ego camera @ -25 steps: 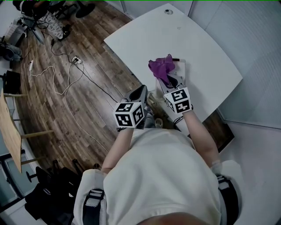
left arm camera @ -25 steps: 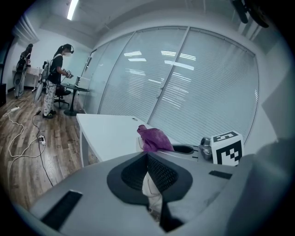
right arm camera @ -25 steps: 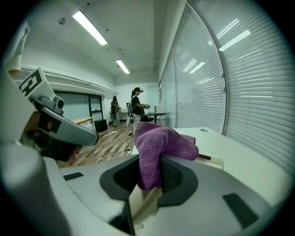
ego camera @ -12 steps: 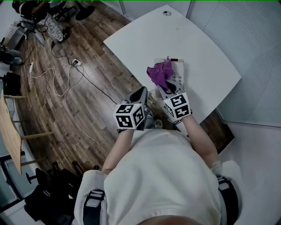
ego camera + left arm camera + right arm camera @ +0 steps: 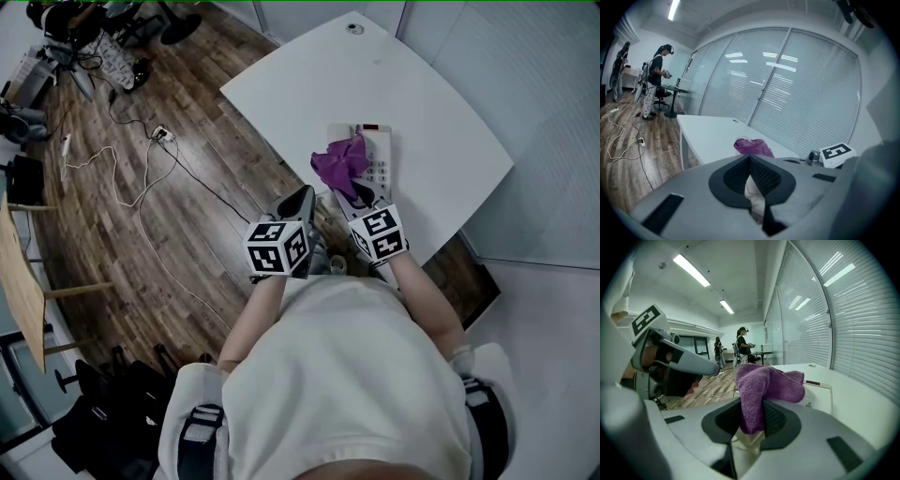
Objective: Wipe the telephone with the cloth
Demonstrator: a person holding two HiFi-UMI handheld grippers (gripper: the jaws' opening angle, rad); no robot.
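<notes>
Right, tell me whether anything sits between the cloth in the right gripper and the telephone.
Nothing visible does. The right gripper holds the purple cloth directly over the telephone's left side on the white table.

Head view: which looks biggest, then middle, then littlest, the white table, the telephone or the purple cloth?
1. The white table, biggest by far.
2. The telephone, though part of it is covered.
3. The purple cloth, littlest.

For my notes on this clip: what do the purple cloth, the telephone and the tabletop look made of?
The purple cloth: soft woven or microfibre fabric, by its fuzzy nap and limp folds. The telephone: likely hard plastic, a smooth matt white shell with small keys. The tabletop: probably laminate or painted board, flat, uniform white, no grain.
</notes>
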